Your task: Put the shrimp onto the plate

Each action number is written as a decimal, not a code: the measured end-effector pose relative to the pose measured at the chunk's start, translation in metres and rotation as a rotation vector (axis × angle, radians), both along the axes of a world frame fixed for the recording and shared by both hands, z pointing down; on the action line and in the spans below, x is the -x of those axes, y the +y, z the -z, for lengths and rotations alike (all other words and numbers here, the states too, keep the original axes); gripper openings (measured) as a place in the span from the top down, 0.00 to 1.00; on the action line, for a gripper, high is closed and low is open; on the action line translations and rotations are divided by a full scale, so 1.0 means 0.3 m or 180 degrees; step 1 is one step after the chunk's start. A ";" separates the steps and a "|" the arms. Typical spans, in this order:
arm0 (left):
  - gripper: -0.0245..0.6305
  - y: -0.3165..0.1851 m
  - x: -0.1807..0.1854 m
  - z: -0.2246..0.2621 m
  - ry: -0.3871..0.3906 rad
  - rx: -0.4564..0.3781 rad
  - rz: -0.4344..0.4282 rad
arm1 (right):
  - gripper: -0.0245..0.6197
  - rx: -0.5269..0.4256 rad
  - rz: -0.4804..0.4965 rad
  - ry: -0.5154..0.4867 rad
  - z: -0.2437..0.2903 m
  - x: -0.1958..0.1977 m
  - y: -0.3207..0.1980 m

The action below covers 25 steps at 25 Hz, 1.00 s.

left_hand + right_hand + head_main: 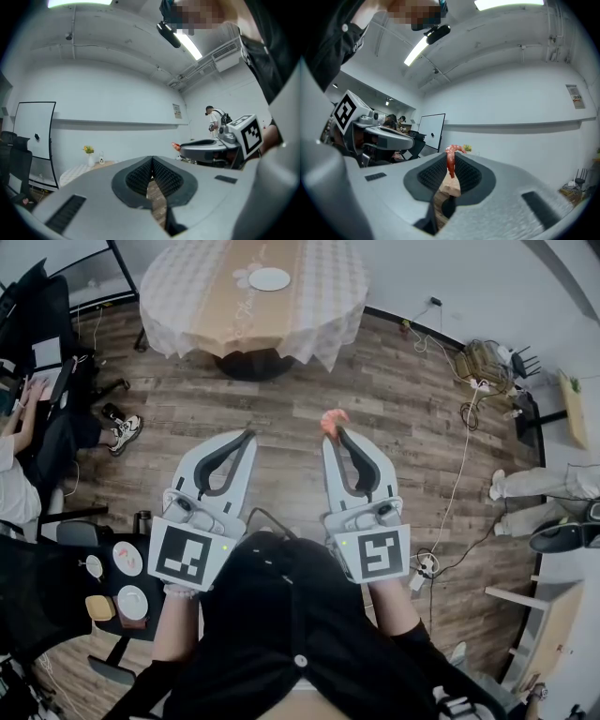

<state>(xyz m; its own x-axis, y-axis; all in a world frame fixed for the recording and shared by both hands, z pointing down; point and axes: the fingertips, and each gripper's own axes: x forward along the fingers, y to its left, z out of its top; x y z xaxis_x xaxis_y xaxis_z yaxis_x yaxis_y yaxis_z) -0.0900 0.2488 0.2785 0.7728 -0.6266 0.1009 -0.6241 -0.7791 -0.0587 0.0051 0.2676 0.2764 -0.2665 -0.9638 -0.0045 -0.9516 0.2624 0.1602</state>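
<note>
The shrimp (450, 162), red and curled at its upper end, is pinched between the ribbed black pads of the right gripper (335, 433). Its body hangs down the narrow slit between the jaws and its curled end pokes out past the tips. The jaws are closed to the shrimp's thickness and nothing else sits between them. A pale patch lower in the gap may be floor seen through it, though the right gripper view does not settle that. The left gripper (248, 435) is held just to the left of the right one, roughly level with it and apart from it. Its jaws are pressed together tip to tip with nothing in them, and only a sliver of wooden floor (394, 418) shows behind the pads. Both tools are carried in the air over that floor, close in front of the person's dark top (291, 615). Well ahead of both sets of jaw tips stands a round table (187, 287) under a patterned cloth, with a white plate (270, 278) lying near its middle. Back and to the left of the left jaws is a small dark side table (111, 579) carrying a few small dishes. Further left, a seated person (28, 442) is at a desk. Cables (461, 465) trail over the floor to the right of the right jaws.
</note>
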 end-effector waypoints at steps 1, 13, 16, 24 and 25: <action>0.96 -0.002 0.007 0.001 0.0003 0.0003 -0.0006 | 0.90 -0.0002 -0.0008 -0.0002 0.000 0.008 -0.002; 0.96 0.004 0.063 -0.008 0.0021 -0.0009 -0.0113 | 0.90 -0.0007 -0.0120 0.0012 -0.007 0.066 0.013; 0.96 0.004 0.066 -0.007 0.0026 -0.0035 -0.0129 | 0.90 -0.0011 -0.0142 0.0032 -0.010 0.071 0.022; 0.96 -0.015 0.059 -0.009 0.0033 -0.0032 -0.0111 | 0.90 0.0012 -0.0136 0.0072 -0.016 0.057 0.006; 0.96 -0.021 0.057 -0.009 0.0032 -0.0032 -0.0105 | 0.90 0.0007 -0.0127 0.0070 -0.016 0.055 -0.002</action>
<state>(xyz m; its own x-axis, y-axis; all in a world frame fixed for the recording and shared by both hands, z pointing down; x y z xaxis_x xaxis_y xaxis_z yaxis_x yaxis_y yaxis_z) -0.1071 0.2426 0.2812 0.7939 -0.6018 0.0869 -0.5987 -0.7987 -0.0605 -0.0114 0.2671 0.2812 -0.2278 -0.9737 0.0032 -0.9575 0.2246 0.1807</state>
